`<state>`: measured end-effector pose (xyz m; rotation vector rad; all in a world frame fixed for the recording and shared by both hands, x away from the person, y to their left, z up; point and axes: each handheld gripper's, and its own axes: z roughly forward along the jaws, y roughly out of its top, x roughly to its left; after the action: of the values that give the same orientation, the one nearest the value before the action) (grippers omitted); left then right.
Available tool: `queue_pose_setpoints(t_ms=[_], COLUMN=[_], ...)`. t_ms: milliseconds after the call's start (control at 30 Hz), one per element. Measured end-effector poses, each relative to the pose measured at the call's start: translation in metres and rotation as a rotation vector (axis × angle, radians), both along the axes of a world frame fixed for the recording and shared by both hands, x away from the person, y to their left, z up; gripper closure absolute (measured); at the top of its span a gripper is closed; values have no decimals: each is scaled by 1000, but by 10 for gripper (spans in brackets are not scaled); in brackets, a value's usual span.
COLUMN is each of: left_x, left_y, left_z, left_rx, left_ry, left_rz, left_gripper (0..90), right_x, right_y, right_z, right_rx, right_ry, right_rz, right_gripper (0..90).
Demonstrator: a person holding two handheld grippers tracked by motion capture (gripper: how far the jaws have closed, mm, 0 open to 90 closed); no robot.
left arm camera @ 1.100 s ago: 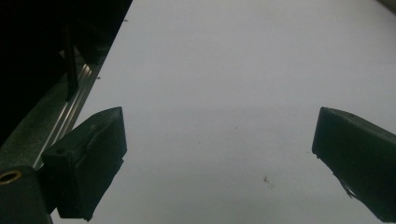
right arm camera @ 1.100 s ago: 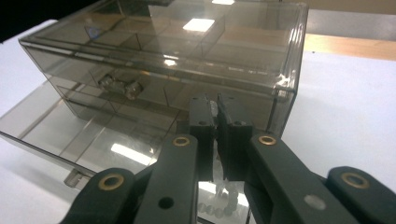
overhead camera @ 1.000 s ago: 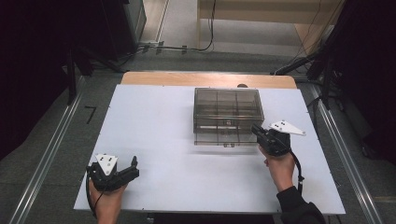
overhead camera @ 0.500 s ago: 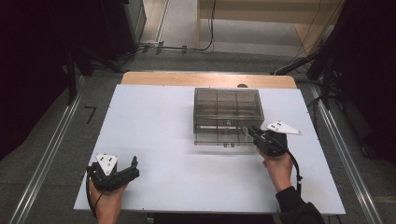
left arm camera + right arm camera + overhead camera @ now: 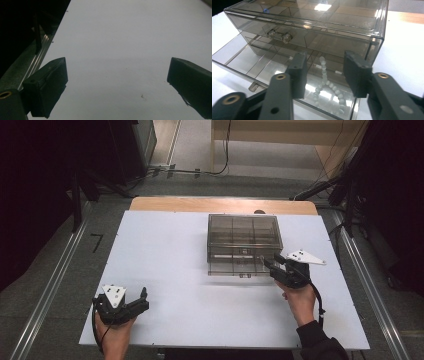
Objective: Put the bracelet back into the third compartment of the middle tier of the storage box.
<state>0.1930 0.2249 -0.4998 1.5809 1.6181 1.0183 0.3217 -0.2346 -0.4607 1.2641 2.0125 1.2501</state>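
The left gripper (image 5: pixel 141 301) idles wide open and empty. The right gripper (image 5: pixel 324 75), jaws just opening, straddles the bead bracelet (image 5: pixel 327 86), apparently dropped into the open lower drawer (image 5: pixel 249 58) of the clear organizer (image 5: pixel 244 232).

Bright tabletop (glare), dark surroundings

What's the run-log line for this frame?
right claw: just opened, over beads in open drawer | left claw: open, empty
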Motion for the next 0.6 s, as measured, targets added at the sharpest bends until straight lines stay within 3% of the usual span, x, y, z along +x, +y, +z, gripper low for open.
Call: queue_pose_setpoints(t_ms=[433,600], left_x=[0,0], left_y=[-1,-1], left_z=[0,0], left_rx=[3,3], left_ry=[2,-1], left_rz=[-2,0], left_gripper=[38,37], right_x=[-4,-5], right_y=[-5,-7], right_z=[4,4], right_rx=[-9,-6], right_ry=[21,26], right_rz=[-24,-32], right_gripper=[308,274])
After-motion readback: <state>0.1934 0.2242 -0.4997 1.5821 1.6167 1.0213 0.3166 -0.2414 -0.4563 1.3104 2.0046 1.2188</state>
